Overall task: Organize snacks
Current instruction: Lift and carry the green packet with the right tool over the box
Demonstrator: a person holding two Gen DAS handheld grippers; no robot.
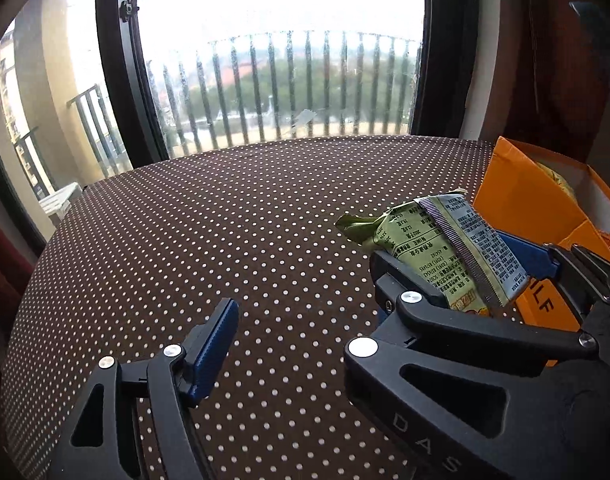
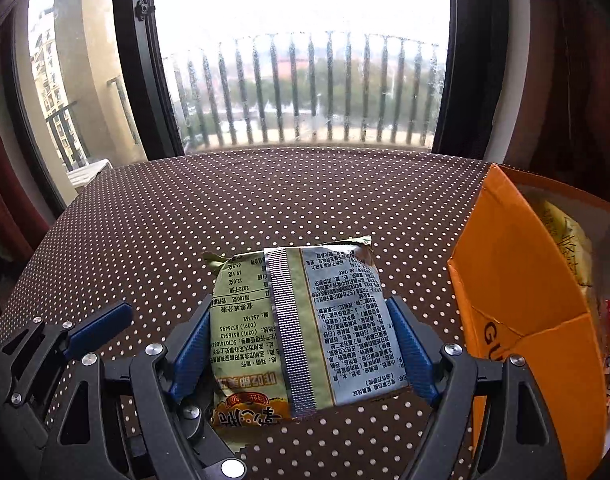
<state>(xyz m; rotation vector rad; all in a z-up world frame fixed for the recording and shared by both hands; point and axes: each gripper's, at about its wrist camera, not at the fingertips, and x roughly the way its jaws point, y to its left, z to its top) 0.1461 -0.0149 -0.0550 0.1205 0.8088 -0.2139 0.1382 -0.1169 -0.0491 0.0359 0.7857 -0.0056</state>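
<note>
The right claw (image 2: pixel 301 348) holds a green snack packet (image 2: pixel 305 332) between its two blue pads (image 2: pixel 189 352), one pressed against each side edge. The packet sits back side up, its printed text and a silvery seam strip running down the middle, with its far end reaching out past the fingertips over the table. The wrist views do not make clear whether it is lifted or resting on the cloth.

The left claw (image 1: pixel 297 340) stands wide and holds nothing; its left pad (image 1: pixel 211 350) hovers over the cloth, just left of the right claw (image 1: pixel 457 276) and the packet (image 1: pixel 437 248).

An orange cardboard box (image 2: pixel 517 280) stands just to the right of the packet, open at the top, with other snack bags (image 2: pixel 565 248) inside.

The table (image 2: pixel 265 200) is covered in a brown cloth with white dots. Beyond it is a large dark-framed window (image 2: pixel 301 60) looking out on balcony railings, trees and buildings.
</note>
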